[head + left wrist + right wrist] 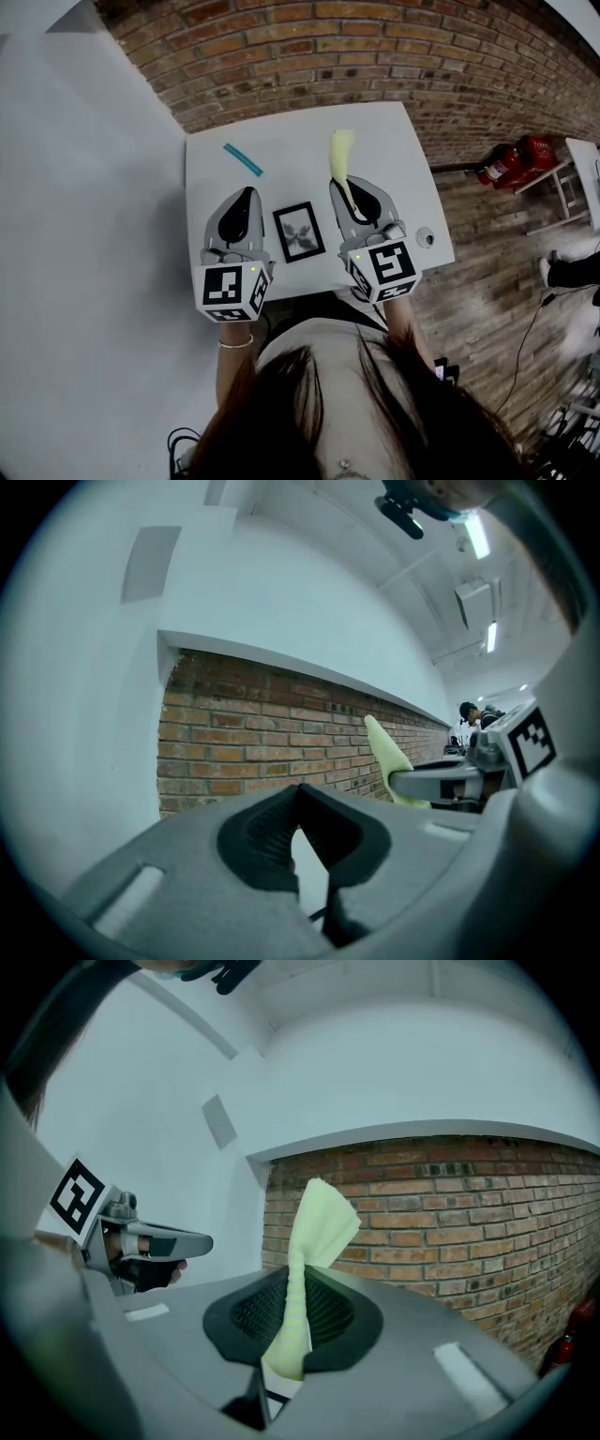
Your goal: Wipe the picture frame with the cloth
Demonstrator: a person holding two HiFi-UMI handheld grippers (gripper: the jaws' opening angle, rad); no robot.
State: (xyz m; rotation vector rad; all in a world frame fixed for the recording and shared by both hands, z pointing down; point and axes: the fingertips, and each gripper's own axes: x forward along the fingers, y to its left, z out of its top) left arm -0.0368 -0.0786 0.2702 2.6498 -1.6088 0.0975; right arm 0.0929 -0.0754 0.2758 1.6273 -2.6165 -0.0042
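Up and to the left of the picture frame (pixel 299 232): a short teal strip (pixel 243 159) on the white table (pixel 394 150), well apart from it. Just left of the frame in the head view: the left gripper (pixel 247 193), held level above the table, jaws pressed together with nothing between them. In the middle: the frame itself, flat on the table, dark border round a pale print, touched by neither tool. Just right of the frame: the right gripper (pixel 340 184), also level, clamped on the yellow cloth (pixel 341 152), free end standing out past the jaw tips. Farther right, near the table edge: a small round fitting (pixel 426 237). Farthest right, off the table: red fire extinguishers (pixel 514 161).

Not yet wiping, by the look of it.

- Tip the right gripper nose-down over the frame, so that the loose cloth end meets the glass rather than the hard jaw.
- Keep that clamp tight, since a slack grip would likely leave the cloth behind on the first pass.
- Expect a light frame to slide on a smooth top. Brace it first, with the left gripper's closed tips against the frame's left edge.
- Sweep toward that brace, not away from it.
- Press lightly and run full passes from edge to edge, border included.
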